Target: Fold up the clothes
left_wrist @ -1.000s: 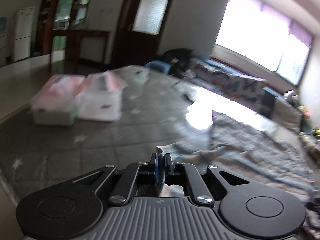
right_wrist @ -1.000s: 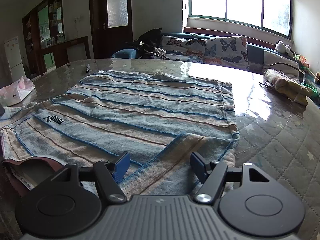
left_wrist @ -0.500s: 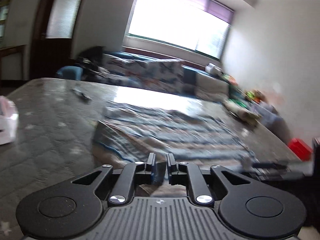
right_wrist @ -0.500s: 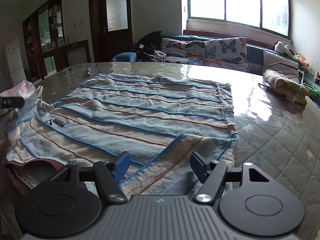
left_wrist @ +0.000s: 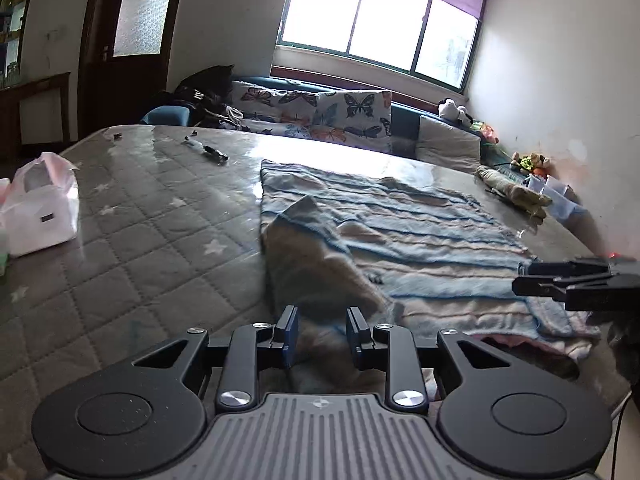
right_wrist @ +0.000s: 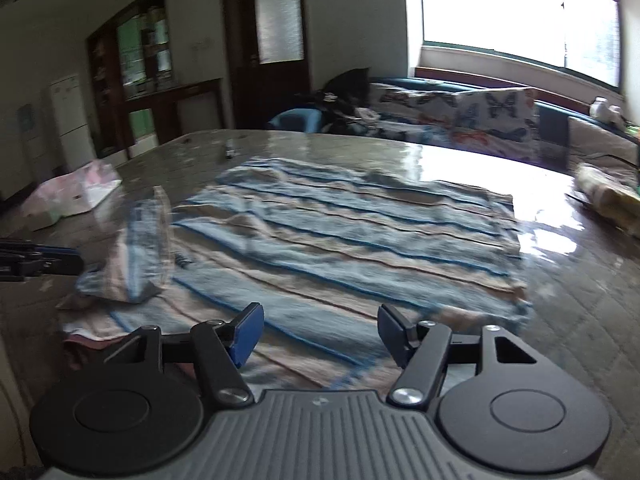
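While your left gripper point(left_wrist: 322, 336) lets go, check its own view first: jaws are opening, a gap shows between the pads, and the folded-over sleeve point(left_wrist: 316, 248) lies directly ahead and below them, cloth visible in the gap but not pinched as far as I can tell. The striped shirt point(left_wrist: 420, 240) is spread flat on the quilted table point(left_wrist: 152, 240), running from just in front of that claw out to the right and away toward the window. Sleeve flap sits along the shirt's left edge, long axis pointing away from you. Your right gripper point(left_wrist: 576, 284) enters at the right edge, hovering near the shirt's right-hand near corner. A white plastic bag point(left_wrist: 40, 212) and a pen point(left_wrist: 206, 150) sit well apart on the left.

Right wrist view, a bit blurred: right gripper point(right_wrist: 320, 334) has jaws wide apart but closing, nothing between the pads, shirt's near hem point(right_wrist: 304, 344) just under and ahead of it. The shirt point(right_wrist: 340, 240) stretches away from the claw; the raised sleeve point(right_wrist: 144, 248) stands at its left side, next to the left gripper's tip point(right_wrist: 40, 260).

My read: the left side is folded in, the right side is next. The right claw is the nearer one, and the edge it needs lies ahead and to its right.
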Demonstrator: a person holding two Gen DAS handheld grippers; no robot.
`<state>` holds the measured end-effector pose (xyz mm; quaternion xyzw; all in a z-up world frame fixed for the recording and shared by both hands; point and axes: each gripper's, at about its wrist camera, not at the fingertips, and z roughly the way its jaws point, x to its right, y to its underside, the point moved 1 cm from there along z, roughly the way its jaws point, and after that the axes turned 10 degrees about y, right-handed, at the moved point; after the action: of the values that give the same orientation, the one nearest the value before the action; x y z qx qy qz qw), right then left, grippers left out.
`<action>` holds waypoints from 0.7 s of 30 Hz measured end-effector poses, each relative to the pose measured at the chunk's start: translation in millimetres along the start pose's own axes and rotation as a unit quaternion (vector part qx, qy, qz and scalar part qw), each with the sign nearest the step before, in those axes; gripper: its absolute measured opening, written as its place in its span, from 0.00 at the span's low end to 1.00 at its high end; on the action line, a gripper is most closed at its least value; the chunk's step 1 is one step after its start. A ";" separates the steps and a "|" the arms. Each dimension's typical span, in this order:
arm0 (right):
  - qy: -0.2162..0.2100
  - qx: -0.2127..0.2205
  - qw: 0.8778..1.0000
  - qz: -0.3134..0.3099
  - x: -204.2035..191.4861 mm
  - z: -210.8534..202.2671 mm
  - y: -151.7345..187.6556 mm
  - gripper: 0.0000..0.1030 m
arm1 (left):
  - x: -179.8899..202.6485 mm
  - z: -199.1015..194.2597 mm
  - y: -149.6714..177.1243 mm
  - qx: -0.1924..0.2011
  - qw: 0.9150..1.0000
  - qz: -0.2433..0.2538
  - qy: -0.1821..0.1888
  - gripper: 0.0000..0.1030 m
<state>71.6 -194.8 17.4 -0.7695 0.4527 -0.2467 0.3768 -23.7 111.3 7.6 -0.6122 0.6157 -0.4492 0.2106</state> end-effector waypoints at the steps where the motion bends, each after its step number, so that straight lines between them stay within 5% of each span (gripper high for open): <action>1: -0.014 -0.002 1.000 -0.007 -5.6 1.2 -2.5 0.58 | -0.9 -2.6 1.6 0.000 1.000 0.002 0.002 0.29; 7: -0.094 -0.014 0.992 -0.085 -59.9 18.5 -18.6 0.44 | 16.2 -4.5 10.2 -0.011 0.998 0.055 0.024 0.37; 21: -0.148 -0.035 0.978 -0.142 -104.9 49.7 -26.7 0.28 | 26.3 10.4 22.9 -0.025 0.991 0.135 -0.007 0.42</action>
<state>72.0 -76.3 5.2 -0.8667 0.2861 -0.1649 0.3738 -32.5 79.9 -8.7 -0.5318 0.7019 -0.3972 0.2584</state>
